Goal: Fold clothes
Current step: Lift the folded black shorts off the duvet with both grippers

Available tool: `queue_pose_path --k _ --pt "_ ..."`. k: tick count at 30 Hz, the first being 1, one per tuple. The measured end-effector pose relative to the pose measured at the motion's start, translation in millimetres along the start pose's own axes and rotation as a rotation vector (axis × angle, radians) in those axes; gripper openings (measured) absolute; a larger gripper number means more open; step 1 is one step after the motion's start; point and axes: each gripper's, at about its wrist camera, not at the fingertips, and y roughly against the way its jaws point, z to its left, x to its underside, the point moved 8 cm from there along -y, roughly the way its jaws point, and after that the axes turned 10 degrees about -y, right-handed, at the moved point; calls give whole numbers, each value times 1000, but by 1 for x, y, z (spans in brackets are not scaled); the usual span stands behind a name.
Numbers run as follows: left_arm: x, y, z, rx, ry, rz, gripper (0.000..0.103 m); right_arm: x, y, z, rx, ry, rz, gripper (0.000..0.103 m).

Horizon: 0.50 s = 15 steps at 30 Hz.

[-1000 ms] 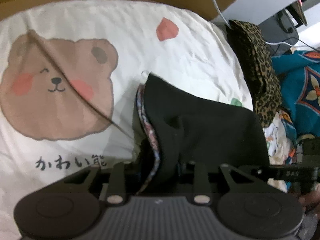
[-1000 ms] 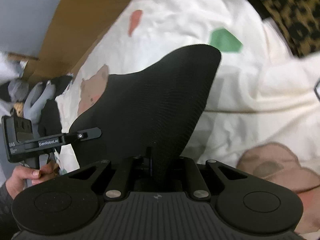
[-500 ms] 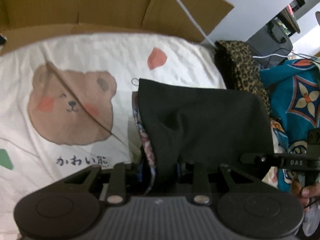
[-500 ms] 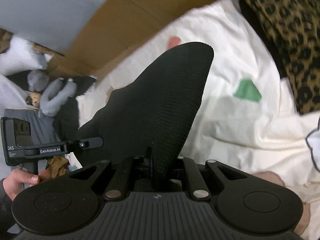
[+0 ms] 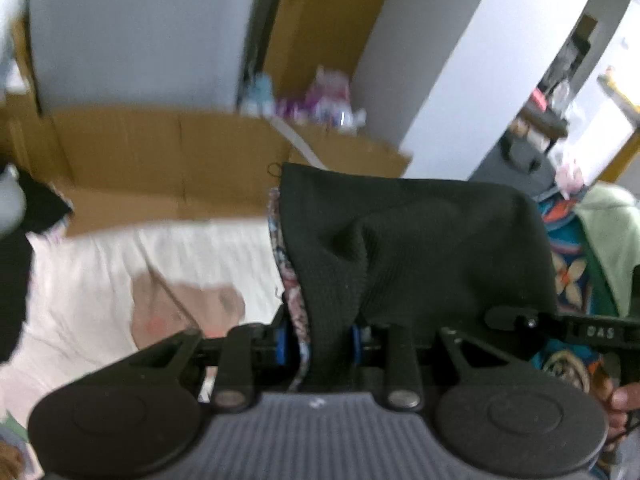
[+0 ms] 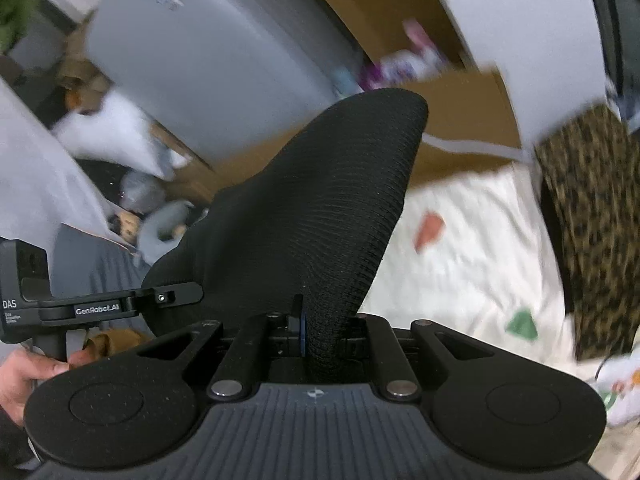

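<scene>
Above the bed (image 5: 100, 272), both claws have come up a good way over the last second: the bear-print sheet that filled the views now sits low in them, and the cardboard (image 5: 160, 160) and wall behind have swung into sight. The garment (image 5: 400, 248) has risen with them, so I judge it is being lifted clear to hang and be shaken out before any fold is laid.

Left claw (image 5: 320, 340) is clamped on a thick bunch of the black cloth together with its floral lining (image 5: 294, 304). From there the cloth stretches rightward to the right claw (image 6: 320, 336), jaws nearly together, which pinches a thinner edge of the ribbed black fabric (image 6: 320, 208); that edge stands up ahead of the jaws. How far the hanging part clears the bed is hidden
</scene>
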Motion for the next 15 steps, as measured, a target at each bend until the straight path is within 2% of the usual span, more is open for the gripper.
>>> queue_pose_path --k 3,8,15 --pt "-26 47 -7 -15 21 -62 30 -25 34 45 -19 61 -47 8" --pt "-67 131 -26 -35 -7 -165 30 -59 97 113 -34 158 -109 8" --pt "-100 216 -64 -51 -32 -261 30 -85 181 178 -68 188 -159 8"
